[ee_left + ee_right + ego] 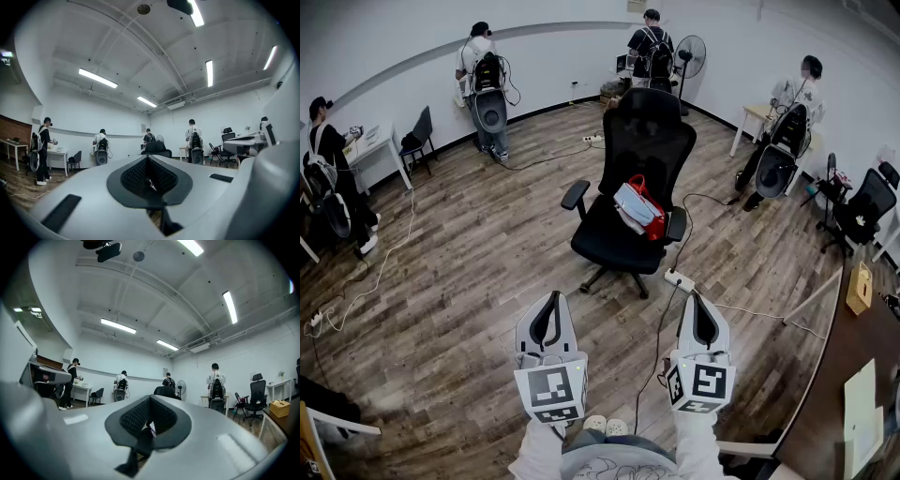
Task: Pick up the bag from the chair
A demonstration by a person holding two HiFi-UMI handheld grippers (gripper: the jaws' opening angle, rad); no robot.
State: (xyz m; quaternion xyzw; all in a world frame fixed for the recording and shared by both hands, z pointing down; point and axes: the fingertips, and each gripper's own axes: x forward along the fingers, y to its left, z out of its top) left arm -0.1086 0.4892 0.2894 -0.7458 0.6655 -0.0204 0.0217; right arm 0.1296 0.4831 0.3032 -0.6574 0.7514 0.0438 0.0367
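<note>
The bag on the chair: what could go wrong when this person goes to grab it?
The power strip and its cable lie on the floor in front of the chair, so walking up could mean a trip. The chair seems to stand on a wheeled base and may roll or swivel if the bag is tugged. The bag sits beside an armrest near the seat's edge; a clumsy pinch might push it off.

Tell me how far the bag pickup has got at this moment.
Done: nothing visible; the red and white bag lies on the seat of the black office chair. In hand: nothing; the left gripper and right gripper are shut, empty, short of the chair. Left: approach, open, grasp, lift.
</note>
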